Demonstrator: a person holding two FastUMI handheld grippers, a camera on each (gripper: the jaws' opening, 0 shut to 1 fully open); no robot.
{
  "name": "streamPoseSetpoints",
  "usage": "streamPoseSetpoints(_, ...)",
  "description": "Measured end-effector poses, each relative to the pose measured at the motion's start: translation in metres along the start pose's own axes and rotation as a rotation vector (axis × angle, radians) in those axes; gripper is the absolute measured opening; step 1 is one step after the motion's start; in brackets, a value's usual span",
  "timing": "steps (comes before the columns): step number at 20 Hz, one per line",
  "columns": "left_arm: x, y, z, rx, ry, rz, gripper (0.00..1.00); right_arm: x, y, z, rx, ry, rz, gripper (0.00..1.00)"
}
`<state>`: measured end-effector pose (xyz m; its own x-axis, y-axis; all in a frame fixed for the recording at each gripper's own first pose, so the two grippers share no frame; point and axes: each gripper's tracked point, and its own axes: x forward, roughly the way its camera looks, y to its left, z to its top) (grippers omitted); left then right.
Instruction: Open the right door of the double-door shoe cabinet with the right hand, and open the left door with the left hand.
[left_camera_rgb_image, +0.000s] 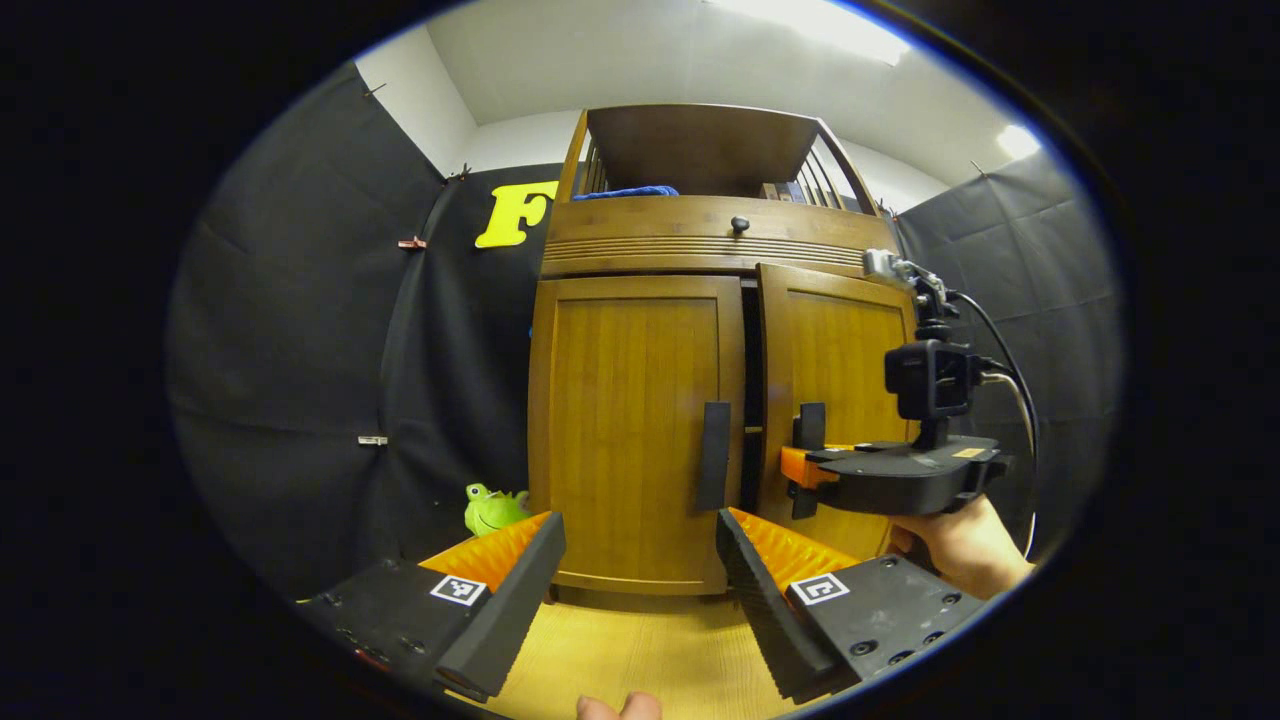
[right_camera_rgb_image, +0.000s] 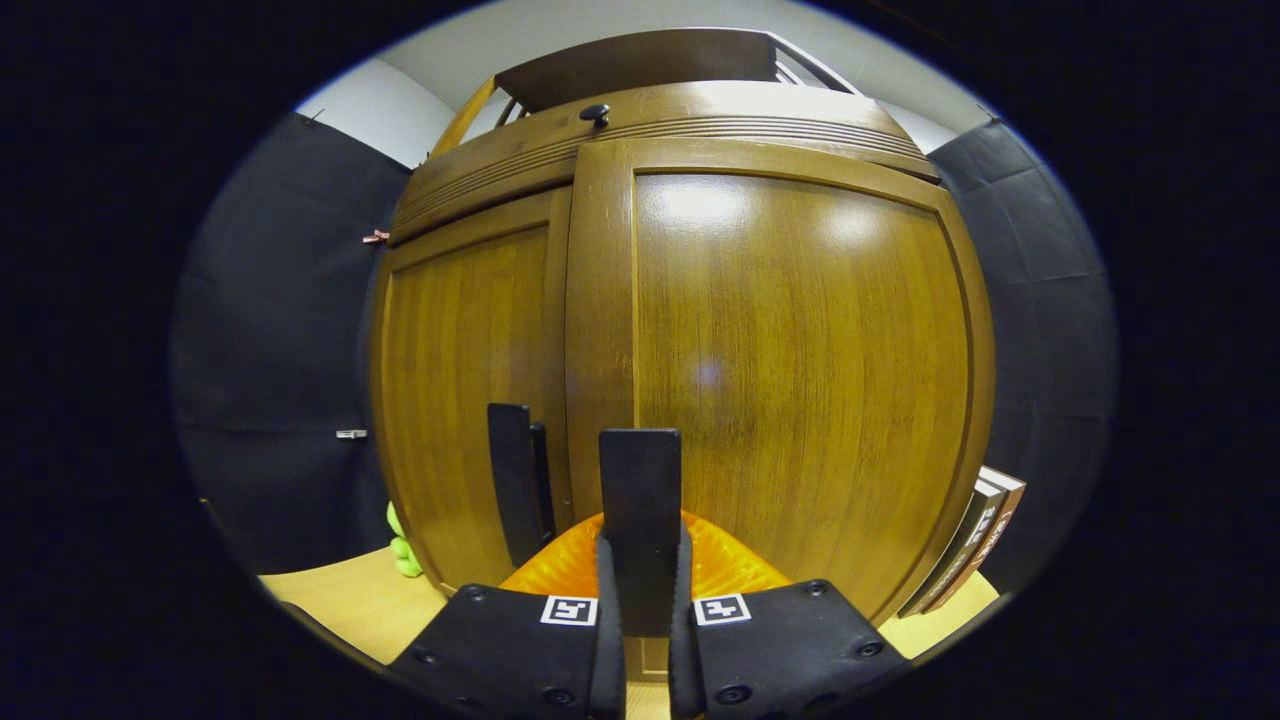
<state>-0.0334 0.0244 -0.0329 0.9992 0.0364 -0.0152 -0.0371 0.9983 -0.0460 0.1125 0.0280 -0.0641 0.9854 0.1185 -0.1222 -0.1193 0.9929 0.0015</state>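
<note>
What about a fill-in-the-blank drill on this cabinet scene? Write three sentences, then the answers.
1. The right tool is shut on the right door's ____.
2. The right door stands slightly ____, while the left door is closed.
3. The left tool is ____, short of the left handle.

Answers: handle; ajar; open

Lower end of right door handle (right_camera_rgb_image: 640, 520) hidden between the fingers of right gripper (right_camera_rgb_image: 642, 640). Books (right_camera_rgb_image: 968, 545) beside cabinet largely hidden behind right door (right_camera_rgb_image: 800, 380). Green toy (right_camera_rgb_image: 403, 550) mostly hidden by cabinet corner. Shelf items behind top rail (left_camera_rgb_image: 790, 190) too small to identify.
</note>
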Motion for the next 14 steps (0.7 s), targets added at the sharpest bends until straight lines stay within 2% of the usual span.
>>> streamPoseSetpoints(7, 0.003, -0.010, 0.003, 0.000, -0.005, -0.011, 0.94, -0.062, -0.011, 0.007, 0.017, -0.011, 0.069, 0.20)
streamPoseSetpoints(8, 0.005, -0.016, 0.002, -0.004, -0.005, -0.016, 0.94, -0.071, -0.015, 0.008, 0.017, -0.014, 0.074, 0.17)
streamPoseSetpoints(9, 0.007, -0.020, 0.003, -0.006, -0.005, -0.021, 0.94, -0.080, -0.018, 0.008, 0.020, -0.014, 0.078, 0.20)
streamPoseSetpoints(14, 0.016, -0.034, 0.001, 0.001, -0.002, -0.027, 0.93, -0.117, -0.037, 0.012, 0.026, -0.015, 0.088, 0.20)
